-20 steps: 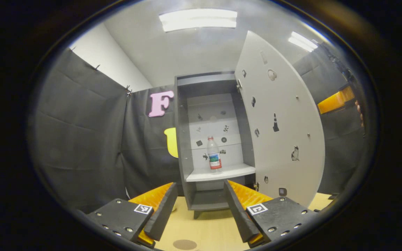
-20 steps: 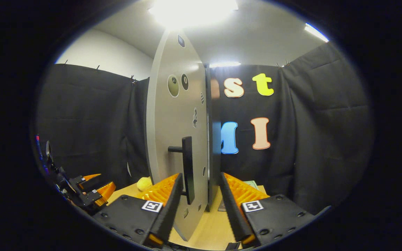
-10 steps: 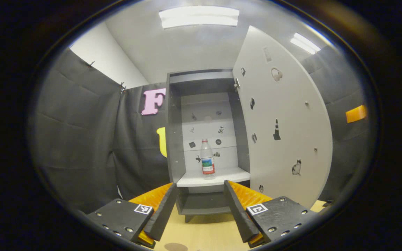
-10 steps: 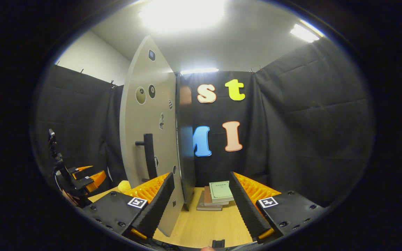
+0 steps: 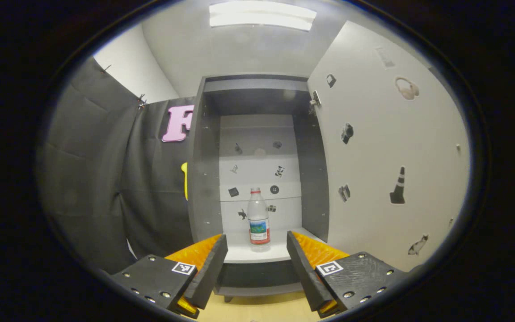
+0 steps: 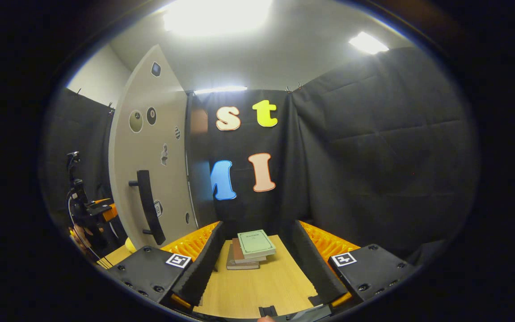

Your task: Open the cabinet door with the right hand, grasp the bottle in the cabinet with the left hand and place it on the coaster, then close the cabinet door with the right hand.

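Cabinet (image 5: 257, 103) stands far centre, its door (image 5: 387, 147) swung wide to the right. Bottle (image 5: 258, 220) is upright on the white shelf (image 5: 280, 252), dead ahead of the left gripper (image 5: 256, 264), jaws apart, nothing held. Right gripper (image 6: 251, 264), jaws apart and empty, faces stacked books (image 6: 249, 248), door handle (image 6: 150, 205) off to its left. Risk: a finger clipping the bottle would topple it; the unheld door could drift.

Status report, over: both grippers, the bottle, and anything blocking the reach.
Left gripper open, lined up on bottle. Right gripper open, empty. Bottle upright on cabinet shelf; door wide open. Path looks clear.
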Demonstrator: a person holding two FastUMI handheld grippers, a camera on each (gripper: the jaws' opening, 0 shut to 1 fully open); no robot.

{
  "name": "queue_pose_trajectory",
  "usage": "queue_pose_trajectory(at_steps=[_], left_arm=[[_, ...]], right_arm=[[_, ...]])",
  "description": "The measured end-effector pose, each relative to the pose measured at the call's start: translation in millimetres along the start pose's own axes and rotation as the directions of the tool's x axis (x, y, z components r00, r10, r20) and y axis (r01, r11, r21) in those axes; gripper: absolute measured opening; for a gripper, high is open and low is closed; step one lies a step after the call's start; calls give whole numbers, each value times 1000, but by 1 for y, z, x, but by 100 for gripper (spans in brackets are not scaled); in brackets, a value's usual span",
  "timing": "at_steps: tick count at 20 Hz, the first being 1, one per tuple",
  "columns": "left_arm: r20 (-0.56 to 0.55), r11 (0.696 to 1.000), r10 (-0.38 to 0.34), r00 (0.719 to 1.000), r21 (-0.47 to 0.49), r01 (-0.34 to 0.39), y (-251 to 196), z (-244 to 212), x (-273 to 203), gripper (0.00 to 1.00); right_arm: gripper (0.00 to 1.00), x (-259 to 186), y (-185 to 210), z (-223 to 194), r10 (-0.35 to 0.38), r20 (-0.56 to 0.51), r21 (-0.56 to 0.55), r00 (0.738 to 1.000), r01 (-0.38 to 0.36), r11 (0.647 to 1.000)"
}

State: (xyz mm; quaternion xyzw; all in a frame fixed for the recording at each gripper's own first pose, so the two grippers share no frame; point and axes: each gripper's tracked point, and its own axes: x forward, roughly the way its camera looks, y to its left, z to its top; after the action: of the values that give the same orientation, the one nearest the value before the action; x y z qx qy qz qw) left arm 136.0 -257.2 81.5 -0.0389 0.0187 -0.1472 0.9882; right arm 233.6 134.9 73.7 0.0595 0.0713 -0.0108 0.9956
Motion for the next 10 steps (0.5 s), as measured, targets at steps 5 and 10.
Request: queue_pose_trajectory(at_steps=[5,10], left_arm=[[-18,997,-55,998,-50,54,5,-10,60,80],[-9,996,-80,997,-47,80,8,-20,111,83]], right_arm=[[98,3,-8,5,-76,28,-29,997,77,997],[98,2,-17,5,-159,33,-46,987,160,986]])
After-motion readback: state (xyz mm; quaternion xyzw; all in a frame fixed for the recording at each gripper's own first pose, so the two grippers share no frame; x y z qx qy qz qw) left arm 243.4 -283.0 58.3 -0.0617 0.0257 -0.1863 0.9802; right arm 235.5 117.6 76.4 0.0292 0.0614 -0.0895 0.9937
